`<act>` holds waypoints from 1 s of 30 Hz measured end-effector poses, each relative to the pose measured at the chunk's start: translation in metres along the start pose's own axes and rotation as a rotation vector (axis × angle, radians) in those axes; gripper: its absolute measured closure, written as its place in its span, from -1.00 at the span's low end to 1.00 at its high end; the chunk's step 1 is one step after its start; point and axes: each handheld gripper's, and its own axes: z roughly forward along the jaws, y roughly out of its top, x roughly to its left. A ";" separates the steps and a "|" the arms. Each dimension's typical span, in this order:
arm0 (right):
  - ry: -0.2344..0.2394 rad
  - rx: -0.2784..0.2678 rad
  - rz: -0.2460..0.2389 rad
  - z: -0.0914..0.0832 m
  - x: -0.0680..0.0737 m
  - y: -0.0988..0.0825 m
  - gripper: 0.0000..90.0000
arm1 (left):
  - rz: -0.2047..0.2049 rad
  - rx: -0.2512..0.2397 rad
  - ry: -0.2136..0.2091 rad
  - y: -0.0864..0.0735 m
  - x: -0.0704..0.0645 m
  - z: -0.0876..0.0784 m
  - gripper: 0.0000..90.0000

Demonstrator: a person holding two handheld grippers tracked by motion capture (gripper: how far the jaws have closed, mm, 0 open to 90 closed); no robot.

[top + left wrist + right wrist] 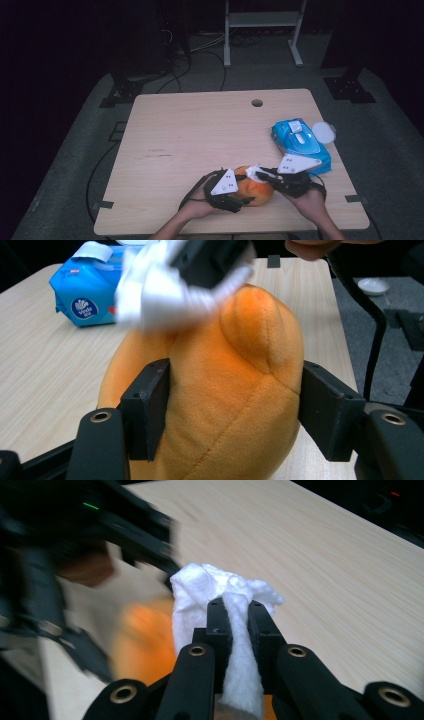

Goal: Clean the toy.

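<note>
Near the front edge of the desk (165,125), a little right of the middle, sits an orange soft toy (225,390). The left gripper (232,410) has its jaws clamped on the toy's two sides and holds it in place. Just to the right, the right gripper (235,615) has its jaws pressed together on a white wipe (220,587), and the wipe rests on the top of the toy. The step in hand looks like wiping the toy clean. Next, the wipe should probably rub across the orange fur while the left gripper keeps the toy from sliding. Farther right, near the right edge, lies a blue pack of wipes (300,142) with a small white lid (323,132) beside it.
</note>
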 end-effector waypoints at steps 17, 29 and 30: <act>0.081 -0.027 0.071 -0.009 -0.012 -0.003 0.82 | -0.054 -0.023 0.032 0.001 0.007 0.003 -0.32; -0.011 -0.019 0.191 -0.015 -0.044 -0.025 0.82 | -0.223 -0.067 0.011 -0.009 0.029 -0.006 -0.23; 0.004 -0.028 0.189 -0.014 -0.041 -0.023 0.82 | -0.221 -0.066 0.013 -0.009 0.029 -0.006 -0.23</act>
